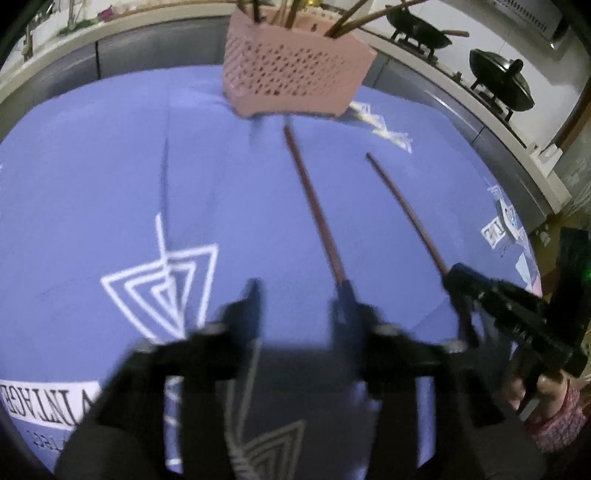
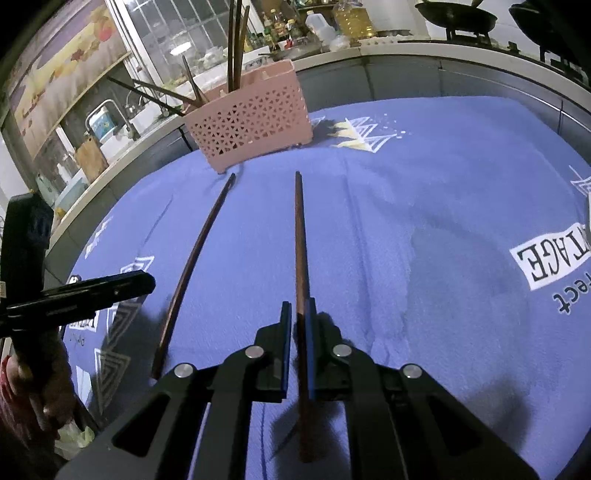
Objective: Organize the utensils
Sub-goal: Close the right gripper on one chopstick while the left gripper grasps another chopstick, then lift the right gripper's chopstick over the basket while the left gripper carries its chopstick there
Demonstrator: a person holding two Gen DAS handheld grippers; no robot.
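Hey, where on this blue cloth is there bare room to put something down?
Open cloth spreads right of the held chopstick, up to the printed label. Crowded: the strip below the pink basket, where the loose chopstick lies beside the held one.

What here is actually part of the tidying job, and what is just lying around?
Job: clamped brown wooden chopstick; loose brown wooden chopstick; pink perforated plastic holder; chopsticks standing in it.
Lying about: blue printed cloth; black woks; bottles; wooden cutting board.

Matt blue cloth (image 2: 406, 221), perforated pink plastic holder (image 2: 251, 129), wooden chopsticks (image 2: 301, 240)
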